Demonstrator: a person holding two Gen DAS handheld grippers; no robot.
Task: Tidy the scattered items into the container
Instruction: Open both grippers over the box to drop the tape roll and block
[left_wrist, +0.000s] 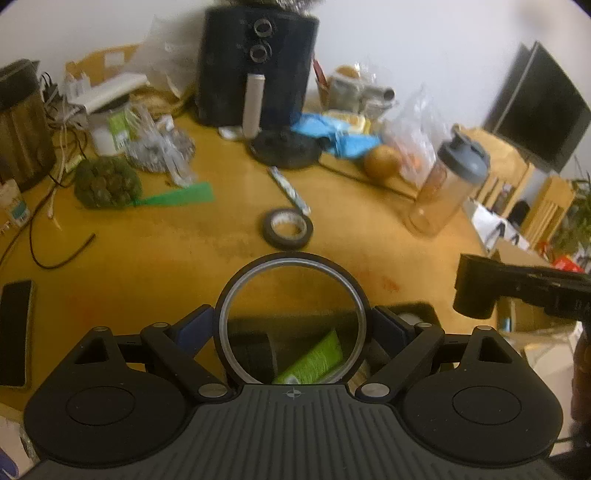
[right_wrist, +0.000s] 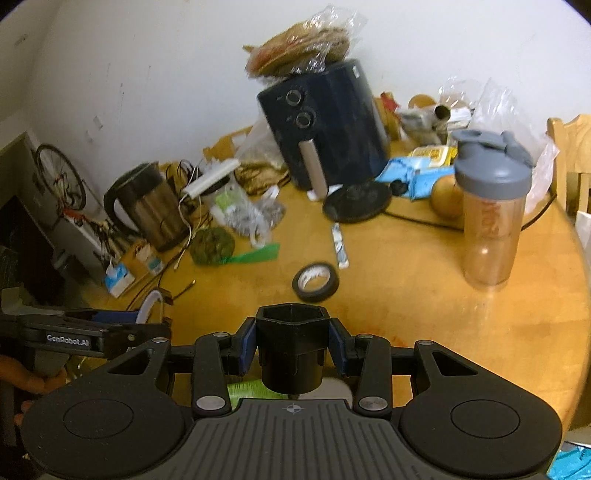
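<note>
**Both grippers loaded and poised over the container**

Left gripper (left_wrist: 293, 325), seen from its own wrist camera, stands wide with its blue pads pressed on either side of a large ring (left_wrist: 291, 317), a black hoop with a pale inner band. Through the ring, directly beneath it, shows a dark container (left_wrist: 413, 310) already holding a green tube (left_wrist: 314, 360). A roll of black tape (left_wrist: 289, 228) lies on the wooden table (left_wrist: 166, 251) just beyond the ring, still loose.

From the right wrist view, the right gripper (right_wrist: 291, 345) is closed to a narrower span on a black hexagonal cup (right_wrist: 291, 343), held upright. The tape roll (right_wrist: 315, 281) sits just past the cup, and the left gripper (right_wrist: 110, 328) is beside it on the left.

By my reading, the step is delivery: both pieces look ready to drop (the container itself is mostly hidden). Next calls for lowering each over the opening, then releasing without one piece blocking the other.
</note>
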